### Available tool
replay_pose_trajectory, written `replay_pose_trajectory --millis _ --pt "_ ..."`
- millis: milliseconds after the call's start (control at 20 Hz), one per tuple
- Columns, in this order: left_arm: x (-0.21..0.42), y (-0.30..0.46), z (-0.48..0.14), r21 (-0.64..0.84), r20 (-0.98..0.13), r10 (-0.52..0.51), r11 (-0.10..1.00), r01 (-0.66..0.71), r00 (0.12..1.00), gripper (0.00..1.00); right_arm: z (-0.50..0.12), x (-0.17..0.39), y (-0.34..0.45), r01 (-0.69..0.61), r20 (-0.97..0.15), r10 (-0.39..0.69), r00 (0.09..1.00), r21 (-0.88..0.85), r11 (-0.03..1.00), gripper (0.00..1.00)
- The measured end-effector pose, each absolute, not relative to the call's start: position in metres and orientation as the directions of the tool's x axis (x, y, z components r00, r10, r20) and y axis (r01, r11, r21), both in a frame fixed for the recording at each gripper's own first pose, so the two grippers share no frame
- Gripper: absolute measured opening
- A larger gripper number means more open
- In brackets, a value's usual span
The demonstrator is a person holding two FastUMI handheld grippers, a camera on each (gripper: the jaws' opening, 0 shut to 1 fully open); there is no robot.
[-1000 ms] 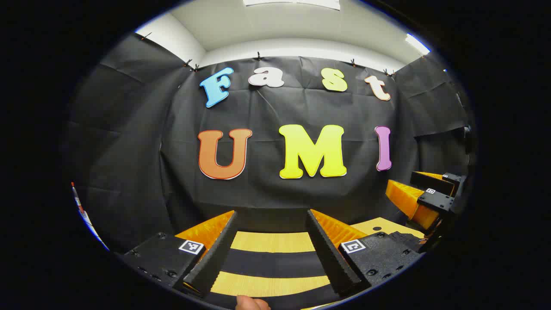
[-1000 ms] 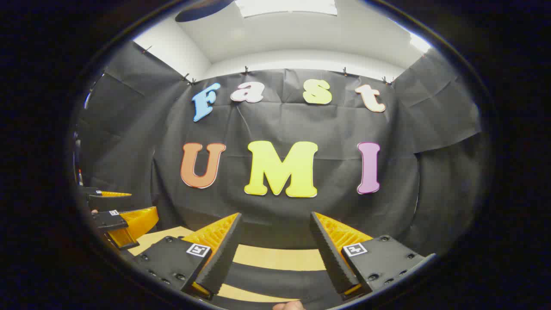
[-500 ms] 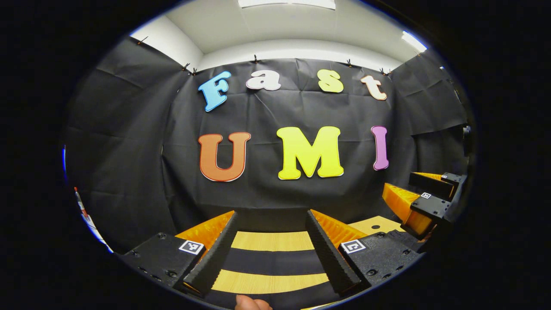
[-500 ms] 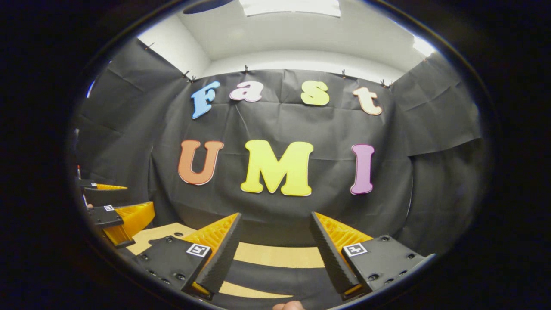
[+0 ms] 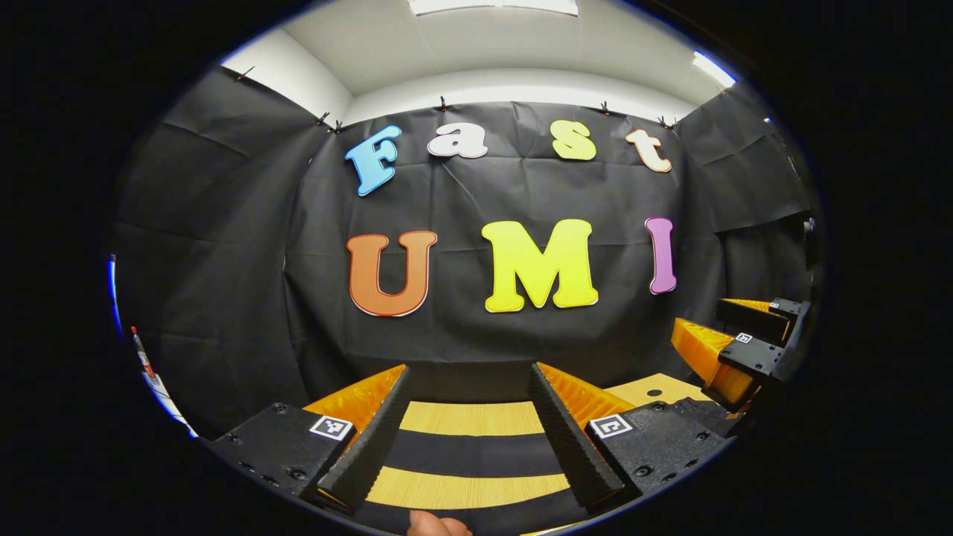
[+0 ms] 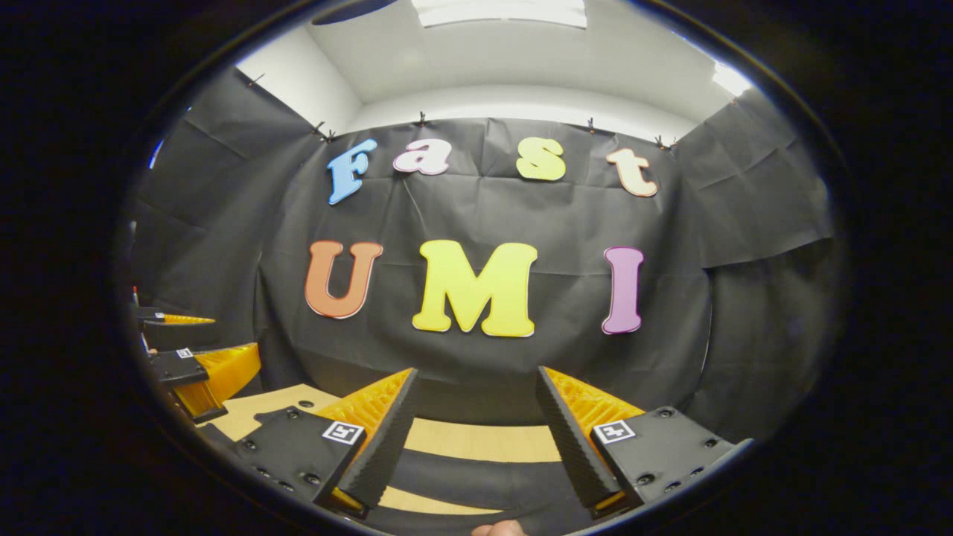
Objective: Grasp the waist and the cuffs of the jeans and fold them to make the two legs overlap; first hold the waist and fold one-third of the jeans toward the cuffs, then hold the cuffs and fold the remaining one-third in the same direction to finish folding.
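In the left gripper view, a fingertip (image 5: 438,525) pokes in at the bottom edge, nearest the camera. Just beyond it the left gripper (image 5: 469,380) stands released, its two ribbed, wedge-shaped fingers spread apart with nothing between them; each finger base is a flat plate with screws and a small square marker. Under and past the fingers lies the table (image 5: 469,418), a pale wood-grain surface crossed by broad dark bands. Farther along the table, toward its right end, the right gripper (image 5: 733,350) hovers, its ridged blocks seen from the side. Behind the table hangs the booth wall (image 5: 223,246), a creased matte black cloth clipped along its top edge, and above that a plain white ceiling (image 5: 491,45) with bright light panels.

In the right gripper view, the right gripper (image 6: 476,383) is likewise let go, fingers wide and empty over the same banded table (image 6: 484,443). At the table's left end the left gripper (image 6: 197,368) shows side-on. A bit of a finger (image 6: 497,530) sits at the bottom edge.

The jeans cannot be made out in either view.
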State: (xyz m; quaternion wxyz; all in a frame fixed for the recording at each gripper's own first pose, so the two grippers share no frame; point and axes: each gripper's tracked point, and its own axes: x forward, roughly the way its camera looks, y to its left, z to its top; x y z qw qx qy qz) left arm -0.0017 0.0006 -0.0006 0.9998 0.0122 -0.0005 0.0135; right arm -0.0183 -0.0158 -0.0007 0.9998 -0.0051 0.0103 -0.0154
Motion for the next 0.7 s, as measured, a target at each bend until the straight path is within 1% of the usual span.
replay_pose_trajectory --millis 100,200,300,400,450,500,550,650,700 --pt "-0.008 0.008 -0.008 -0.027 -0.03 0.036 0.999 -0.037 0.999 0.99 -0.002 -0.014 -0.017 0.016 -0.022 -0.017 1.0 -0.008 1.0 0.94" --pt "-0.021 0.022 -0.023 -0.14 -0.082 0.052 0.988 -0.064 0.995 0.99 -0.002 -0.009 -0.027 0.021 -0.021 -0.021 1.0 -0.011 1.0 0.94" --pt "-0.033 0.056 -0.052 -0.225 -0.191 0.119 0.961 -0.162 0.974 1.0 -0.005 -0.005 -0.041 0.033 -0.031 -0.033 0.999 0.009 0.999 0.94" --pt "-0.062 0.098 -0.087 -0.296 -0.322 0.183 0.913 -0.282 0.929 1.0 -0.012 -0.003 -0.058 0.053 -0.051 -0.051 0.997 0.037 0.998 0.94" --pt "-0.079 0.117 -0.105 -0.34 -0.388 0.197 0.877 -0.339 0.9 0.99 -0.016 -0.002 -0.068 0.068 -0.061 -0.065 0.996 0.043 0.997 0.95" --pt "-0.091 0.13 -0.126 -0.387 -0.458 0.2 0.832 -0.397 0.866 0.99 -0.02 -0.002 -0.077 0.083 -0.069 -0.08 0.994 0.043 0.996 0.94" --pt "-0.108 0.14 -0.145 -0.43 -0.527 0.191 0.781 -0.453 0.828 0.99 -0.024 -0.001 -0.085 0.094 -0.079 -0.091 0.993 0.036 0.995 0.94" --pt "-0.144 0.147 -0.184 -0.492 -0.655 0.155 0.655 -0.573 0.74 0.99 -0.036 0.0 -0.099 0.11 -0.109 -0.108 0.988 0.014 0.994 0.98" --pt "-0.157 0.15 -0.204 -0.508 -0.708 0.134 0.584 -0.633 0.693 0.99 -0.041 0.0 -0.106 0.113 -0.124 -0.112 0.986 0.005 0.994 0.96"
